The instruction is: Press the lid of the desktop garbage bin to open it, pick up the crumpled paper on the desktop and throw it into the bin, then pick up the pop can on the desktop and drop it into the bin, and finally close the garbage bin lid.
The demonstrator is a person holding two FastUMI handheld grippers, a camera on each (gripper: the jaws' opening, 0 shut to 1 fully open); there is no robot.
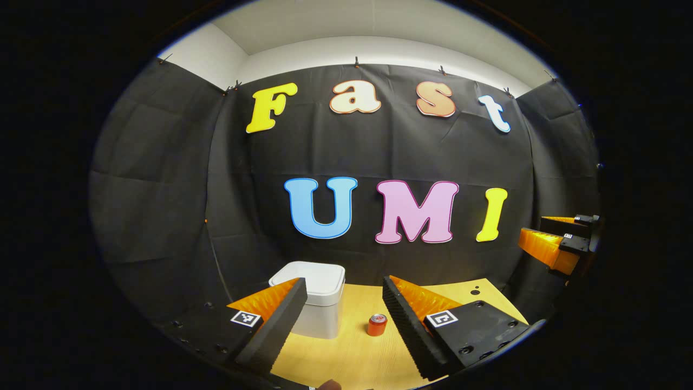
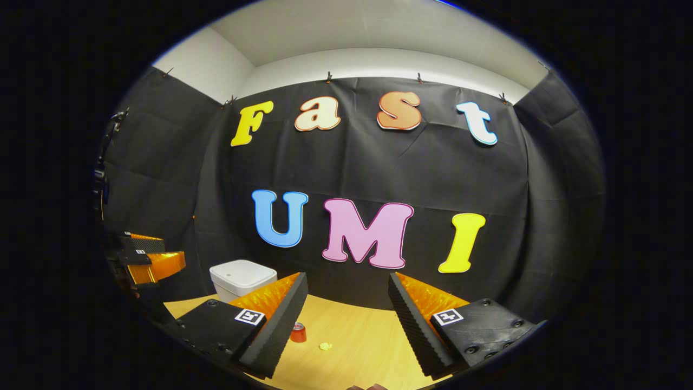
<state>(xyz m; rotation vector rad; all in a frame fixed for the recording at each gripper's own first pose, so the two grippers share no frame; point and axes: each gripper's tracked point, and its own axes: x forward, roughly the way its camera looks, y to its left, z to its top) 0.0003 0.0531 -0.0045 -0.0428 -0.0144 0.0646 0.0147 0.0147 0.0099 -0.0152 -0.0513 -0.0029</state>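
The wooden desktop (image 1: pixel 352 352) runs along the foot of the booth's black cloth wall, and the white garbage bin (image 1: pixel 319 300) stands on it at the back, close to that wall, with its lid down. In the left gripper view the left gripper (image 1: pixel 344 325) hangs above the desktop on the near side of the bin, jaws spread wide and holding nothing; the right gripper (image 1: pixel 557 241) floats well off to the bin's right, raised (whether it is wide or narrow cannot be told from there). The right gripper view shows its fingers standing wide apart and empty. The red pop can (image 1: pixel 377 324) stands upright just right of the bin, apart from it. The small crumpled paper (image 2: pixel 325 346) lies on the desktop further right, beyond the can.
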